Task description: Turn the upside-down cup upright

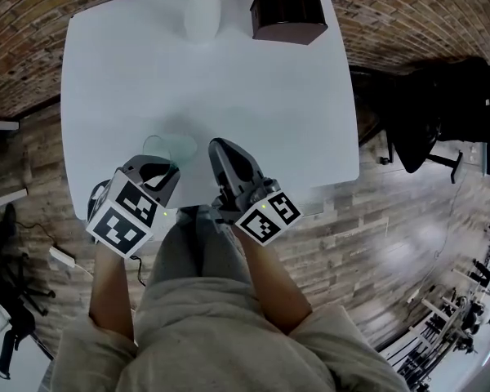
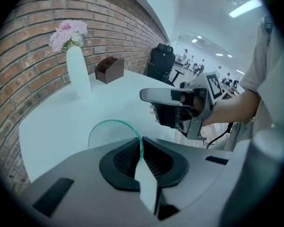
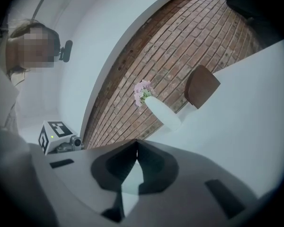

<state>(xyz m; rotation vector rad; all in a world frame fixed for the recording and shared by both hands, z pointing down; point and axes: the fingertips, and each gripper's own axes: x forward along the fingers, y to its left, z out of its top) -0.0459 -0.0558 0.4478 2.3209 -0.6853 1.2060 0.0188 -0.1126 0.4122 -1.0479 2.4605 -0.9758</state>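
The cup [image 1: 170,147] — clear, green-tinted glass — sits near the person's edge of the white table [image 1: 253,96], well apart from the vase [image 1: 202,13] and slightly to its left as the head view shows it. The left gripper [image 1: 165,168] reaches steeply down onto it. Its fingers are clamped on the thin glass wall at the rim, one pad inside and one outside. That grip only works with the mouth open toward the gripper, so the cup is probably at or close to upright, though I cannot tell whether its base rests flat on the table.

The right gripper [image 1: 218,145] lies roughly level on the same side of the table, about in line with the vase and far from it. Its fingers are closed together on nothing, so it seems to be standing by — the left hand alone controls the glass. A brown box [image 1: 287,16] just right of the vase plays no part.
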